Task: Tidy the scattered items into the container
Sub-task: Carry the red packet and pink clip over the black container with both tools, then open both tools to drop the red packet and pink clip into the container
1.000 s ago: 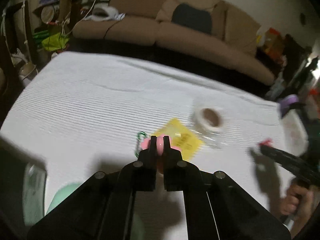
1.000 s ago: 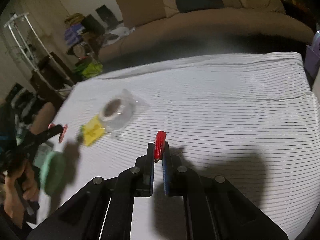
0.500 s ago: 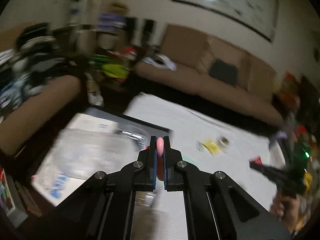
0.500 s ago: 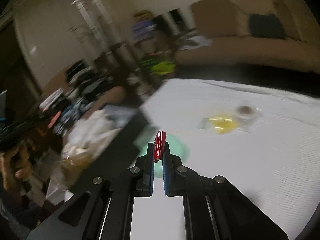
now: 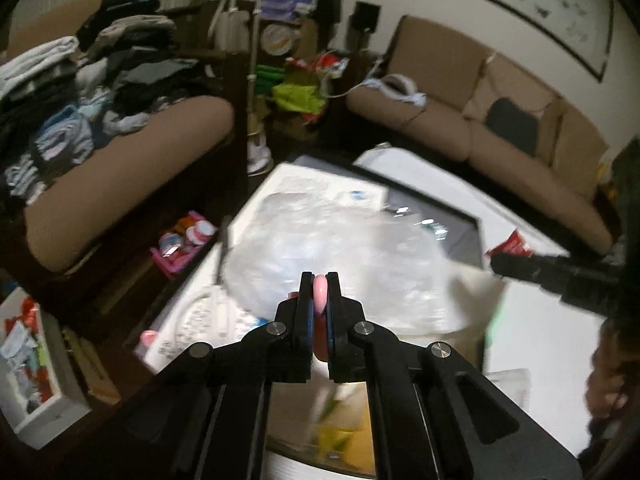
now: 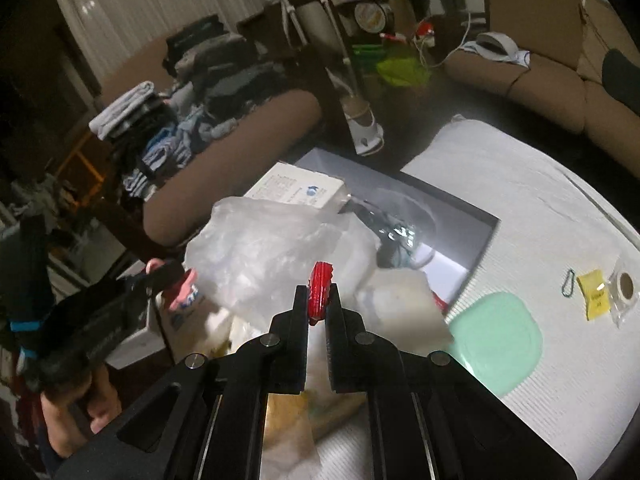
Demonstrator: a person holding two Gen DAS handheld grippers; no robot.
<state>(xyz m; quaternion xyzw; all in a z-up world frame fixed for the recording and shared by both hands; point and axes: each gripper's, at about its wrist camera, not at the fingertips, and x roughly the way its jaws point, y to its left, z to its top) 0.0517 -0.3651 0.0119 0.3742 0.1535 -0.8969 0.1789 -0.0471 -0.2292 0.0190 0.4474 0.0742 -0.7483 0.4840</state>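
Carrying two bits at once rn: left gripper (image 5: 320,280) is clamped on a small pink thing (image 5: 320,294), right gripper (image 6: 316,292) is pinching a red crinkly wrapper (image 6: 319,286). Both hang over a messy pile w/ a crumpled clear plastic bag (image 6: 272,248) right ahead of the tips. Container itself I can't make out for sure; the mint green lid (image 6: 496,340) lies off to the right gripper's right side on the white cloth (image 6: 540,200). Imo find the actual opening first, get tips low over it, then let go one at a time so nothing bounces off the bag.
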